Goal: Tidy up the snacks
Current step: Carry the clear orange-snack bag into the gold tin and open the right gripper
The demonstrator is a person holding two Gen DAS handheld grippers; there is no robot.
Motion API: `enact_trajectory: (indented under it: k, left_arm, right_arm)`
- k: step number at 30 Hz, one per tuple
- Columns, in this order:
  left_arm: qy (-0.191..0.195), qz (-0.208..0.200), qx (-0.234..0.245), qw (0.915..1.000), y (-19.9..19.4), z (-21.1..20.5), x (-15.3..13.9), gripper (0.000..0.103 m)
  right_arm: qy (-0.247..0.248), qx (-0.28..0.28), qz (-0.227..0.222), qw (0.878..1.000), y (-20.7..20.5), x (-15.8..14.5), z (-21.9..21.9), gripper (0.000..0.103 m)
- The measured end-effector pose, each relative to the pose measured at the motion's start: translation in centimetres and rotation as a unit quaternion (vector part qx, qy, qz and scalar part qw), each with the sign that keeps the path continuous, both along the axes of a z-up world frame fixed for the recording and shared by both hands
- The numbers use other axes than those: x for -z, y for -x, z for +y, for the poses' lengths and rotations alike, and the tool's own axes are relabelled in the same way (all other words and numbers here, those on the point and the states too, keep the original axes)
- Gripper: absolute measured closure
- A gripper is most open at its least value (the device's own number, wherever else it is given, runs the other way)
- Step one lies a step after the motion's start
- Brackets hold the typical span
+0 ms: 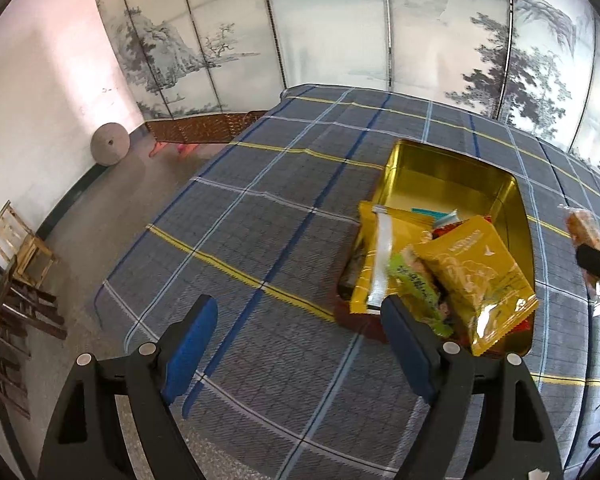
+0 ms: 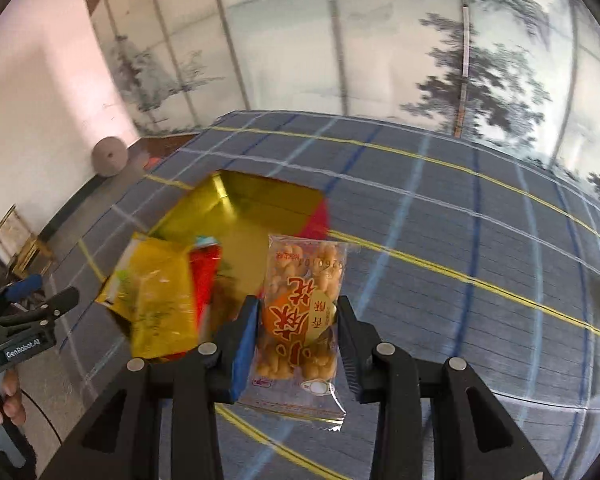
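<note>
The right gripper [image 2: 296,320] is clamped on a clear packet of peanuts [image 2: 302,312] with red lettering, one finger pressing each side, and the packet stands upright above the checked cloth [image 2: 460,240]. Just ahead and to the left of it sits an open gold tin [image 2: 260,204] with a red outer wall, its near end piled with snack packets, among them a big yellow packet [image 2: 160,300].

The left gripper [image 1: 298,320] has its jaws spread wide and carries nothing; it hangs above the same cloth [image 1: 260,240], with its right finger just in front of the tin [image 1: 452,176]. A yellow packet [image 1: 476,280] and a green packet [image 1: 416,284] lean out over the tin's near edge, while the far half of the tin shows bare gold floor. At the far right edge, the peanut packet [image 1: 584,228] appears, gripped by the other tool.

A painted folding screen [image 1: 340,32] stands behind the table.
</note>
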State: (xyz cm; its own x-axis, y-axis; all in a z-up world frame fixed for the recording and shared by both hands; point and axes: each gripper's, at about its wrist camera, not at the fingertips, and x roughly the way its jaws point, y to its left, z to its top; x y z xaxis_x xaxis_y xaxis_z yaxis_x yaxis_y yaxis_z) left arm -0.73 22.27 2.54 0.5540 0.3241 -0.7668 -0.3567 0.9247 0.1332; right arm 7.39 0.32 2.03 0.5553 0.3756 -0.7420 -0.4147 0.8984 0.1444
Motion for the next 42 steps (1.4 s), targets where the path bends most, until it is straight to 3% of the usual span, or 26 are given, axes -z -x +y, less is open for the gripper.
enact_trajectory:
  k: [15, 42]
  left_arm:
    - [0.009, 0.011, -0.02, 0.9997, 0.6, 2.4, 0.7, 0.022]
    - [0.019, 0.018, -0.025, 0.9994, 0.9, 2.8, 1.1, 0.022]
  right_arm:
    - [0.019, -0.062, 0.02, 0.998, 1.0, 2.1, 7.2, 0.065]
    - [0.037, -0.051, 0.002, 0.998, -0.8, 2.8, 9.8, 0.062]
